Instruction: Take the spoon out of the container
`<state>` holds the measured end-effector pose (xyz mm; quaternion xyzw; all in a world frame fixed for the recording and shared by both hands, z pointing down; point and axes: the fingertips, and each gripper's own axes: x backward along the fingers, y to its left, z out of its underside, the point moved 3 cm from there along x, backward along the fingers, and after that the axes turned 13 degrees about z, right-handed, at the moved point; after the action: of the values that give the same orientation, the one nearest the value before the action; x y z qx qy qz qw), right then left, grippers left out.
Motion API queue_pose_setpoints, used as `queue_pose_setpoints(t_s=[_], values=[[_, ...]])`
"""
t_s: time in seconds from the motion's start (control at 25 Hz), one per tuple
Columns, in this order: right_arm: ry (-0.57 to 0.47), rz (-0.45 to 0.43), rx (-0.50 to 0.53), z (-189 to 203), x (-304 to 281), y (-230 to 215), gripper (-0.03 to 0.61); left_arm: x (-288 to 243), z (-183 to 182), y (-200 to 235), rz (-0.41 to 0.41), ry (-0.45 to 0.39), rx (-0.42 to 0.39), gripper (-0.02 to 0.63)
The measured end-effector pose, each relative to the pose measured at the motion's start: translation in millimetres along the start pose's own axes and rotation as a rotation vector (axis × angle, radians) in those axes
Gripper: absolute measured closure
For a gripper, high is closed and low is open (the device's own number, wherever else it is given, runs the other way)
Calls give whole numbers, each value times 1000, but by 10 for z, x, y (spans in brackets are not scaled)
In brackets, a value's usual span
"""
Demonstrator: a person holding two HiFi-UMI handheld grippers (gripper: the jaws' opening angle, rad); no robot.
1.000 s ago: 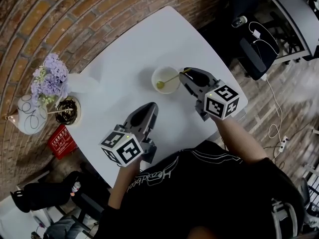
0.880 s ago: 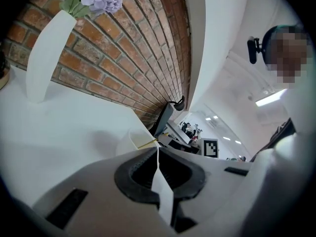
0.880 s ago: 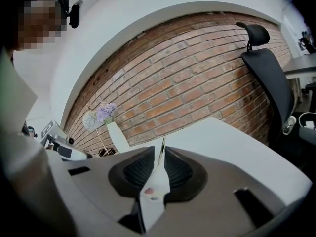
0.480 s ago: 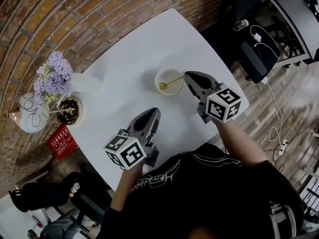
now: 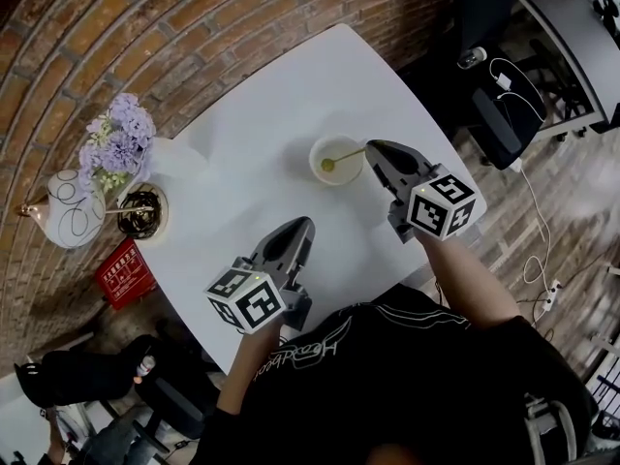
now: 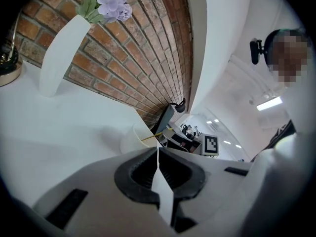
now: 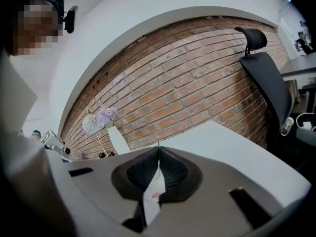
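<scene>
A small white container (image 5: pixel 336 144) stands on the white table (image 5: pixel 281 105), right of its middle. A spoon (image 5: pixel 341 159) with a yellow-green bowl lies in it, its thin handle leaning out over the right rim. My right gripper (image 5: pixel 371 149) is at that rim; its jaws have just closed on the handle's end. In the right gripper view the handle's tip (image 7: pixel 158 141) pokes up from the shut right gripper (image 7: pixel 158 153). My left gripper (image 5: pixel 300 229) hovers near the table's front, shut and empty. The left gripper view shows the container (image 6: pixel 134 137) beyond the left gripper (image 6: pixel 158 151).
A white vase (image 5: pixel 172 159) with purple flowers (image 5: pixel 121 137) stands at the table's left edge by the brick wall. A round lamp (image 5: pixel 66 211) and a red box (image 5: pixel 124 271) sit beyond that edge. A black office chair (image 5: pixel 499 105) is to the right.
The right gripper's jaws have shut on the spoon's handle at the container's rim. Both hands have stayed about where they were.
</scene>
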<state>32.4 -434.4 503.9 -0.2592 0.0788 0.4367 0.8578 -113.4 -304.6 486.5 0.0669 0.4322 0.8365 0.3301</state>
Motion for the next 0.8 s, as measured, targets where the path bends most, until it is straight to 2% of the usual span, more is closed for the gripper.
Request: queue_pose_setpoints(t_s=[0.44,0.8], values=[[-93,19,55,-291,375,188,578,264,3,-232,13,-17,-44,604],[-185,-5,127,-520,1000,685,578,585,-40,-662,50,-42,-133,604]])
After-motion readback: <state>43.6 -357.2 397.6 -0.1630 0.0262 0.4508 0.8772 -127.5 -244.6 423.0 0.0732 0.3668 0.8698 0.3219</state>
